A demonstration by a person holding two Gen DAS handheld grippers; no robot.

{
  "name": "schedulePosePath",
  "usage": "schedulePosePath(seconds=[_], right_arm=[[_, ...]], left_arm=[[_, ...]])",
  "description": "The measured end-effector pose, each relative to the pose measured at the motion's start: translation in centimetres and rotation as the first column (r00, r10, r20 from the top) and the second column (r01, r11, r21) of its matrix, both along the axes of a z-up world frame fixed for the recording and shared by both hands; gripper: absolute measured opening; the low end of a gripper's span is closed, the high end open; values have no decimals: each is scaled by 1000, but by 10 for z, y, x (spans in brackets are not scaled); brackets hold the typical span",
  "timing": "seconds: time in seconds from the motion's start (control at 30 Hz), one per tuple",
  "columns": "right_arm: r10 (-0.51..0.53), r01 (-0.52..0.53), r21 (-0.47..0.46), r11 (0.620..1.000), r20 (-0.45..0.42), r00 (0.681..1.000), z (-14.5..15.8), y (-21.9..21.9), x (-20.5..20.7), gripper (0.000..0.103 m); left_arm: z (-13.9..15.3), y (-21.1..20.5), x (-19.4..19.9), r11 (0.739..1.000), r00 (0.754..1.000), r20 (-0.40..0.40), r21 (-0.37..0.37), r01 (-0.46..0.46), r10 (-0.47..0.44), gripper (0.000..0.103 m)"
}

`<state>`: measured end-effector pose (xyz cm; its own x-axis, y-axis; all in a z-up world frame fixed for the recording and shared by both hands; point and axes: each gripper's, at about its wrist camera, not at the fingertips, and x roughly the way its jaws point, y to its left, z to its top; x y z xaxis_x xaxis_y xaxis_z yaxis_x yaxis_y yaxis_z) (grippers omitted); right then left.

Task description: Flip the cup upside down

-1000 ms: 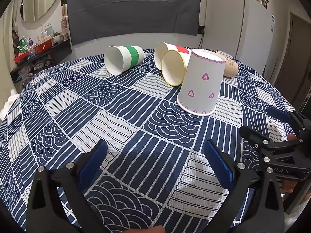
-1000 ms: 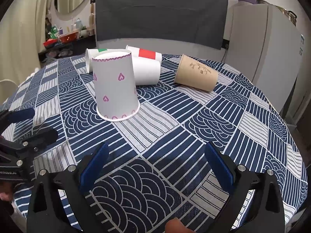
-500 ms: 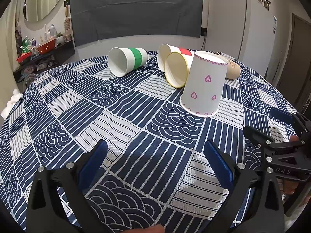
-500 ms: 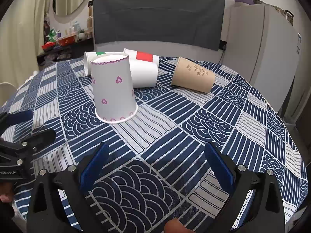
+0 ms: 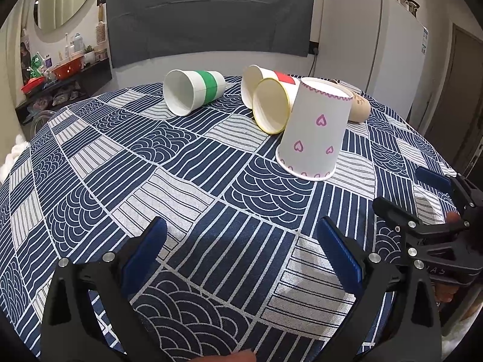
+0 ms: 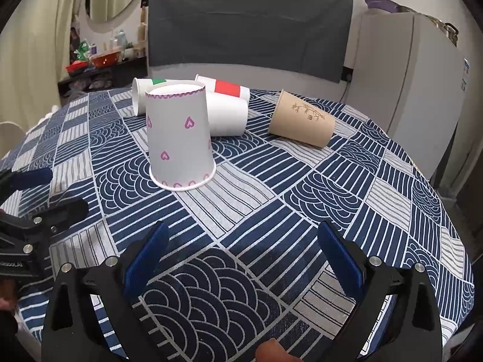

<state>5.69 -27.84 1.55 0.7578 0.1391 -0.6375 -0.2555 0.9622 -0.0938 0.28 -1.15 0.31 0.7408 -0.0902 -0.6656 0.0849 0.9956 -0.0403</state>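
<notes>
**Blue pads wide apart, heart cup mouth-down on the tabletop**

Blue-padded and black-framed, the left gripper (image 5: 241, 250) hangs over the near edge of the tabletop (image 5: 187, 187) with its jaws spread wide and nothing between them. The right gripper (image 6: 241, 250) is held the same way, jaws apart and empty, over the patterned navy-and-white cloth; in the left wrist view it shows at the right-hand edge of the tabletop (image 5: 422, 199).

Further in, toward the middle of the tabletop, the white cup with pink hearts (image 6: 179, 138) stands upside down, its wide rim flat on the cloth and its base up. It is well apart from both grippers.

Just behind it lie four more cups on their sides. The yellow-rimmed cup (image 5: 270, 105) sits close beside the heart cup, whether touching cannot be told, mouth toward the near edge. The red-banded cup (image 6: 225, 87) lies behind that. The green-banded cup (image 5: 193, 95) rests toward the left edge, and the brown cup (image 6: 302, 122) toward the right edge.

Beyond the far edge stand a grey panel (image 6: 247, 27) and a white refrigerator (image 6: 407, 69).
</notes>
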Motion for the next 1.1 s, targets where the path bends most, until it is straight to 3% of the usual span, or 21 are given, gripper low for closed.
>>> schedulePosePath(seconds=[1.1], right_arm=[[7,-7,-1,1000,5,1000,0,0,-1,94]], left_arm=[[0,0,1,1000,1000,2,-6,12,-12,97]])
